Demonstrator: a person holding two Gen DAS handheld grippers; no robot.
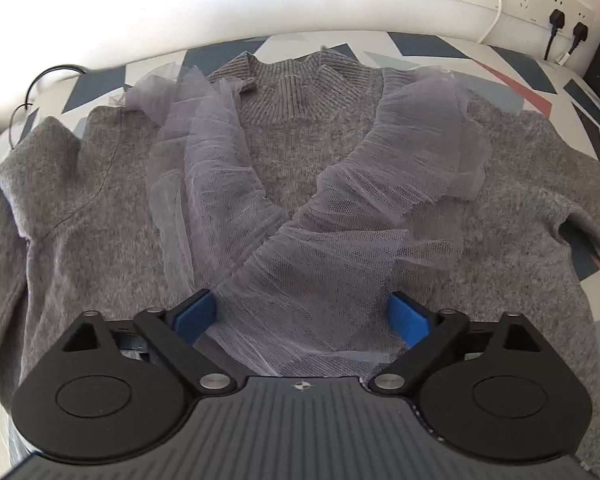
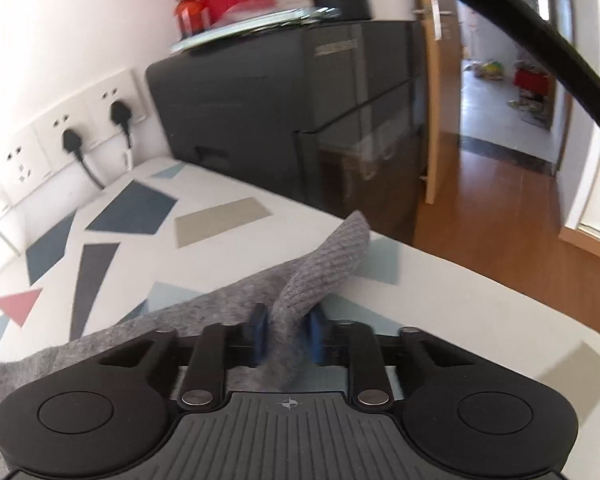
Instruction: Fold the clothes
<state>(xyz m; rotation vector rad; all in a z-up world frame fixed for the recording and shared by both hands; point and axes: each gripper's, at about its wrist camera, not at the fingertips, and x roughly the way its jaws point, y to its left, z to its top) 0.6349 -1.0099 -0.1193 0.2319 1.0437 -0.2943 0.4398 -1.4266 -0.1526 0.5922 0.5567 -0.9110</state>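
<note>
Right tongs (image 2: 287, 334) clenched on ribbed sleeve cuff (image 2: 332, 256); left tongs (image 1: 300, 316) released, straddling tulle ruffle (image 1: 284, 248) of grey sweater (image 1: 500, 208) spread on patterned desk (image 1: 540, 76); risk: ruffle snagging, cuff slipping when pulled.

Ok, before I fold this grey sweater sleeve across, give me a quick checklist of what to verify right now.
1. right gripper shut on the sleeve cuff: ok.
2. left gripper open above the sweater, holding nothing: ok.
3. Tulle ruffles lying flat: not ok, bunched across the chest.
4. Sweater body spread on the patterned table: ok, front up, collar toward the wall.
5. Sleeve free of the black plugs: ok, well apart.
6. Left sleeve position: cannot tell.
</note>
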